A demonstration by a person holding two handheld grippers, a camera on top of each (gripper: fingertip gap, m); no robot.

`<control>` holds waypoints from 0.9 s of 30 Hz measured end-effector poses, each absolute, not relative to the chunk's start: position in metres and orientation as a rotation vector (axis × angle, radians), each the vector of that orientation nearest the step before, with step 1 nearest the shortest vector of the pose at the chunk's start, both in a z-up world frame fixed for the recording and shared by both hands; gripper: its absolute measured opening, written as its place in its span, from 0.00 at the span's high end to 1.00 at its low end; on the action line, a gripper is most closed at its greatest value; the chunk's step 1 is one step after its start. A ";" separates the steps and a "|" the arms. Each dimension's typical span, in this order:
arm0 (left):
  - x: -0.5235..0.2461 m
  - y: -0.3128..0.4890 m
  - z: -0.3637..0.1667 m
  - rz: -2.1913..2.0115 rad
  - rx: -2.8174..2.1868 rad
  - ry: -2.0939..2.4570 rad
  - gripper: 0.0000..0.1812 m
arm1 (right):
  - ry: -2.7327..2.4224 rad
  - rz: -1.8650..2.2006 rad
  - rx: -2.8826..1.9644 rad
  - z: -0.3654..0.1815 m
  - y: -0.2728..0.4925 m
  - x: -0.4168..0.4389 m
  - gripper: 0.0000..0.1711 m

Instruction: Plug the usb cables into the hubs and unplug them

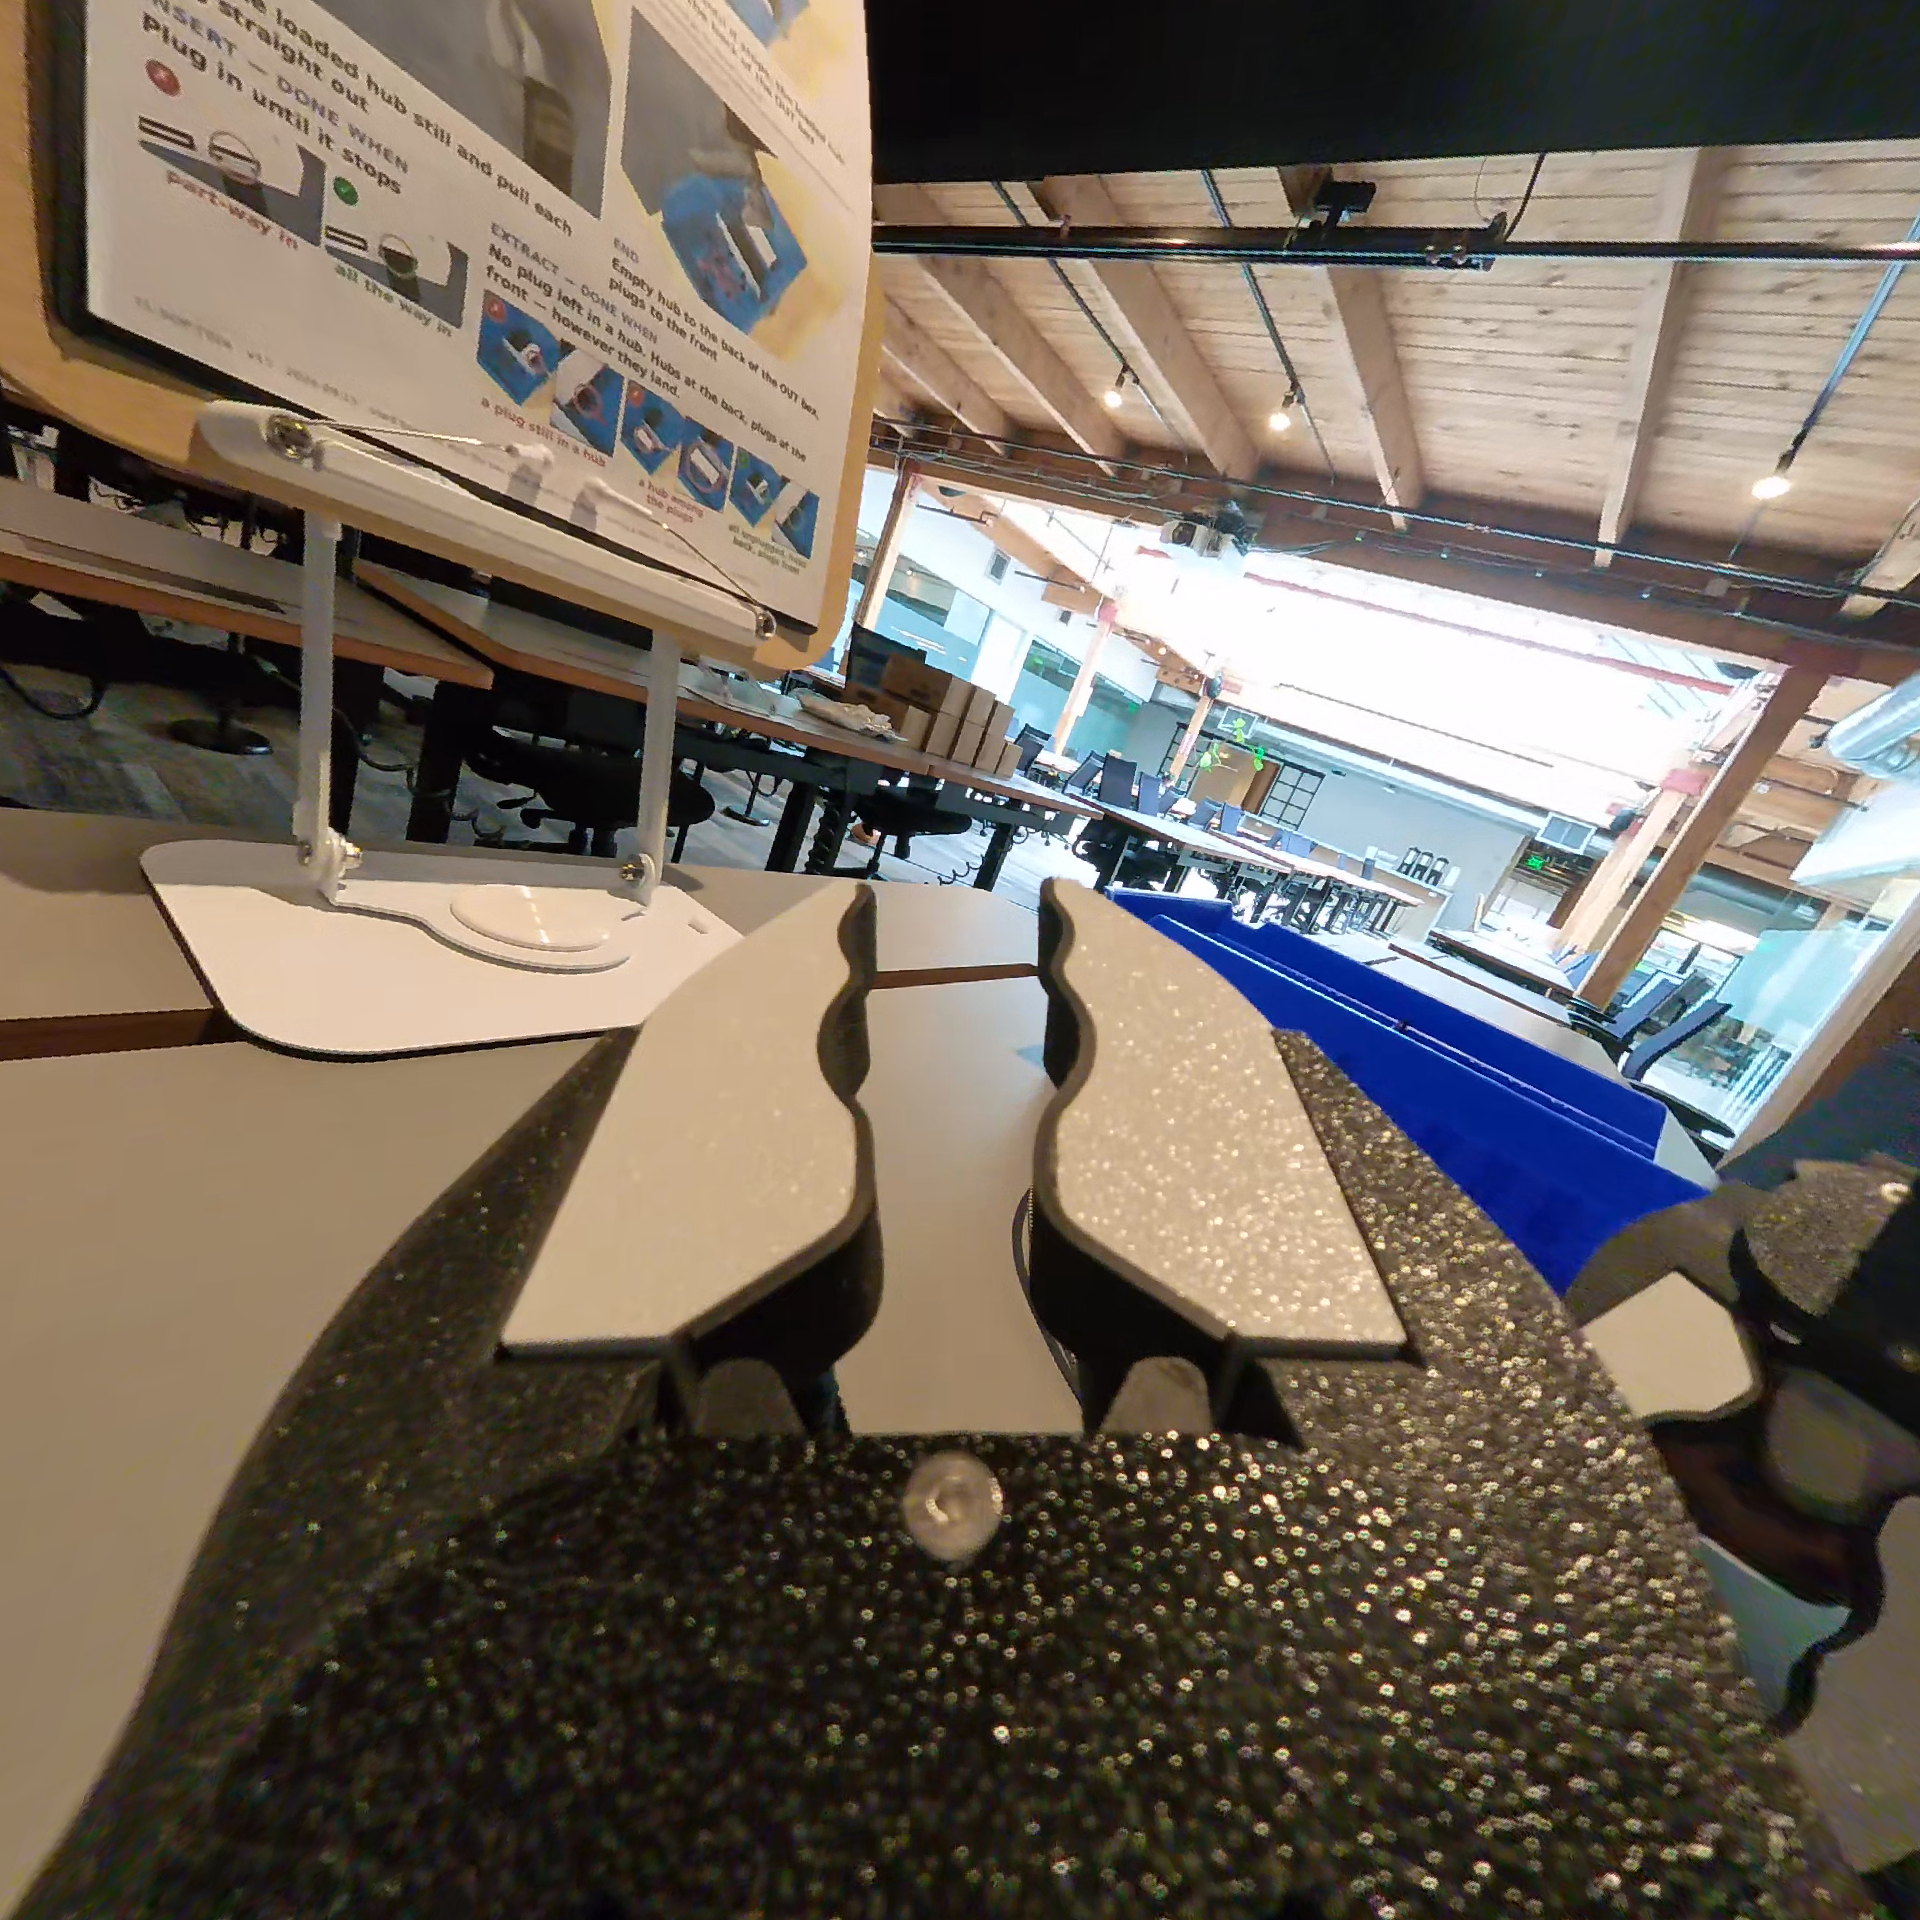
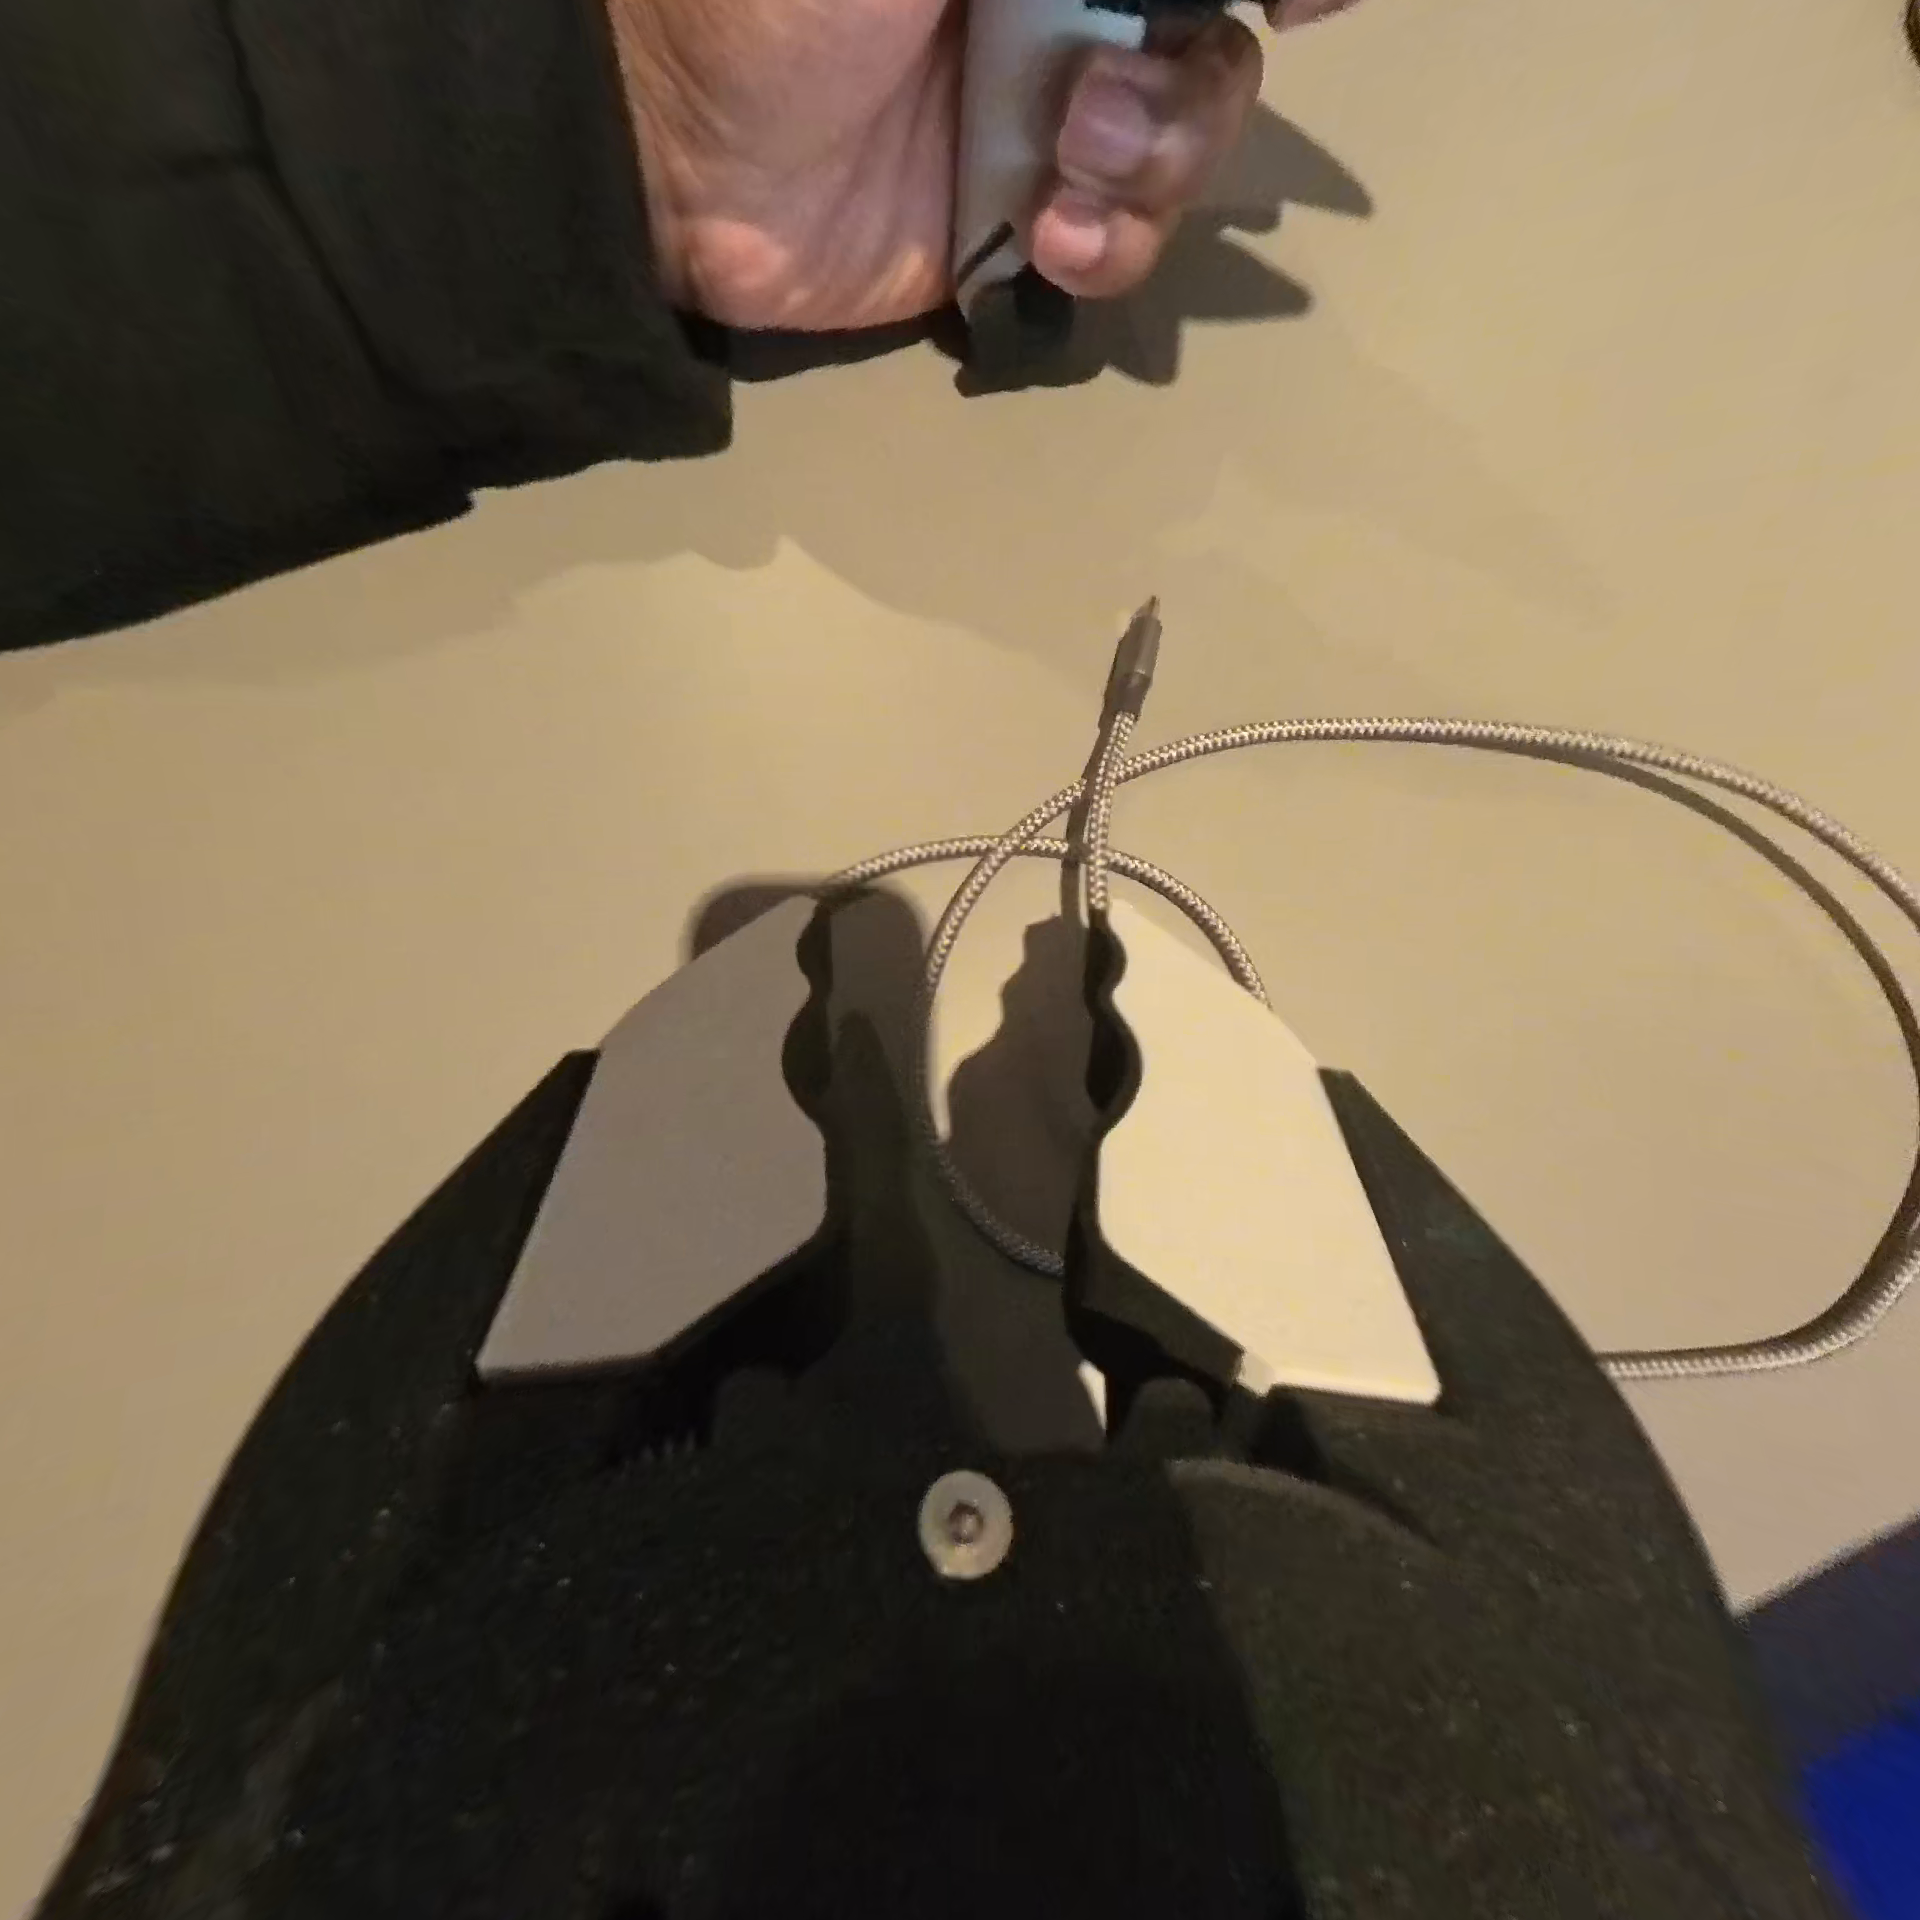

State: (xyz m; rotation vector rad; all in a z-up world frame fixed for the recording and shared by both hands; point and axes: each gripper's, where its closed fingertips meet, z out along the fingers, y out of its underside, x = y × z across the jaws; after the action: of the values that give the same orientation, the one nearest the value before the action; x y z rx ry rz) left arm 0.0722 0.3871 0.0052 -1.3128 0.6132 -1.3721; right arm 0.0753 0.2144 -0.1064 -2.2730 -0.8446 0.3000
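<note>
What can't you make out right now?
- Hubs: none shows in either view.
- Blue bins, left wrist view: contents hidden by their walls.
- Cable, right wrist view: far end runs behind the right claw.
- Hand: its grey handle cut off by the top edge.

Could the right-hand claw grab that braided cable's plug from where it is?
Probably yes. The right gripper is open, the plug lies on bare table just beyond its fingertips, and nothing sits between except the cable's own loops.

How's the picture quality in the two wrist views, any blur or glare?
Left wrist view: sharp, wide-angle bending, windows blown out. Right wrist view: dim, warm, soft; the hand is motion-blurred, and hard shadows fall on the table near the cable.
</note>
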 end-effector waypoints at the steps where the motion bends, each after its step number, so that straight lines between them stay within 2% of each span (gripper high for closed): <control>1: 0.072 0.388 0.005 -1.376 -1.317 0.612 0.84 | -0.830 0.268 -2.291 -0.110 0.216 0.077 0.70; 5: 0.074 0.389 0.004 -1.387 -1.330 0.615 0.86 | -0.773 0.239 -2.379 -0.123 0.215 0.084 0.64; 11: 0.075 0.389 0.003 -1.403 -1.339 0.615 0.89 | -0.772 0.336 -2.425 -0.125 0.206 0.074 0.64; 27: 0.075 0.391 0.001 -1.413 -1.355 0.605 0.89 | -1.060 0.294 -2.434 -0.124 0.166 0.029 0.63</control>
State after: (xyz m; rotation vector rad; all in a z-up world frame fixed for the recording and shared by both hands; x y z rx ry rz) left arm 0.0751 0.3914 0.0014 -1.3548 0.6048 -1.4130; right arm 0.0291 0.1663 -0.1237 -2.4338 -1.0604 0.2944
